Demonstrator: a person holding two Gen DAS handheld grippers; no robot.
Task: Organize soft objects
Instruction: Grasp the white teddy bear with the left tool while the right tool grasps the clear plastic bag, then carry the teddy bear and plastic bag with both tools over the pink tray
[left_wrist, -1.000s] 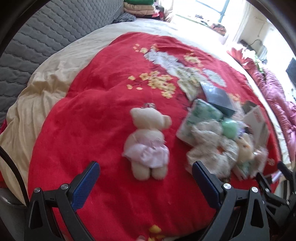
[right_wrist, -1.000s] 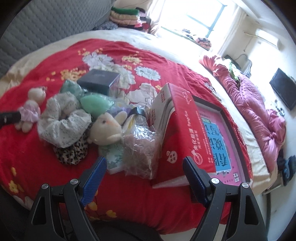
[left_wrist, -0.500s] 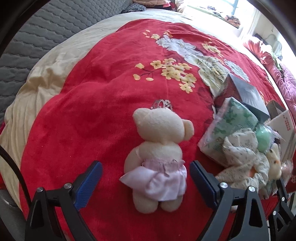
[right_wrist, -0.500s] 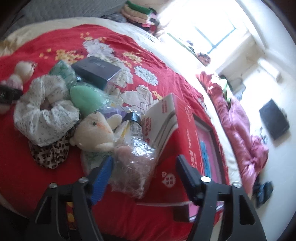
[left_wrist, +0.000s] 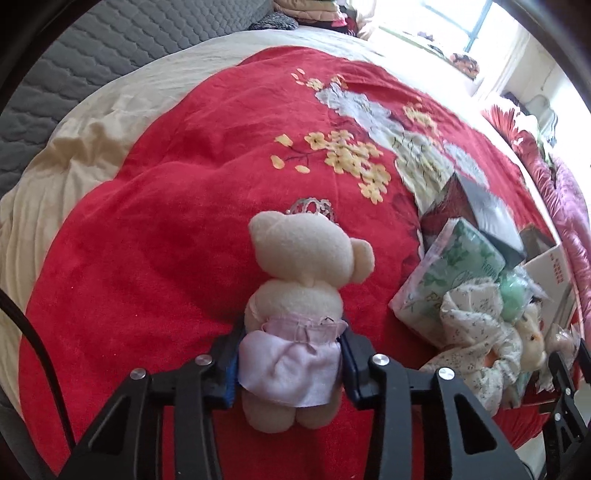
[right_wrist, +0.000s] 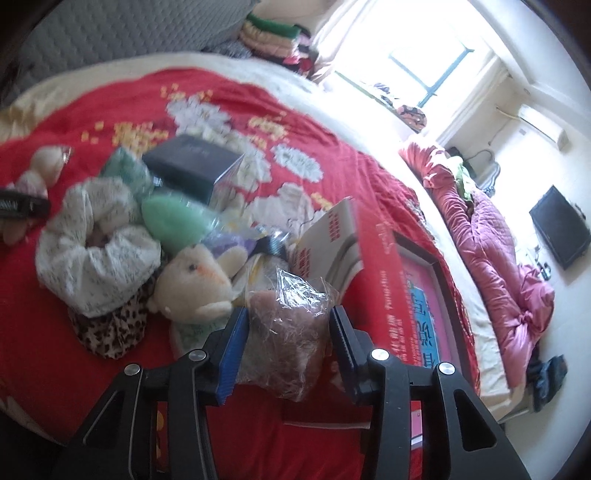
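Closing in from wide apart a second ago, the left gripper (left_wrist: 288, 363) now pinches the teddy bear (left_wrist: 295, 317) mid-blanket (left_wrist: 147, 258) while the right gripper (right_wrist: 286, 341) squeezes the crinkly bag (right_wrist: 288, 332) by the red box (right_wrist: 384, 280) near the bed's right edge (both pickups starting, lifts likely next).

Home bedroom. Bed (right_wrist: 325, 155) with red floral blanket (left_wrist: 166, 206), grey quilted headboard (left_wrist: 110, 48) at 11 o'clock. Folded clothes stack (right_wrist: 273, 40) at 12, sunlit window (right_wrist: 432, 62) at 1. Pink quilt (right_wrist: 491, 236) bunched at 3, black TV (right_wrist: 559, 227) beyond it on the wall.
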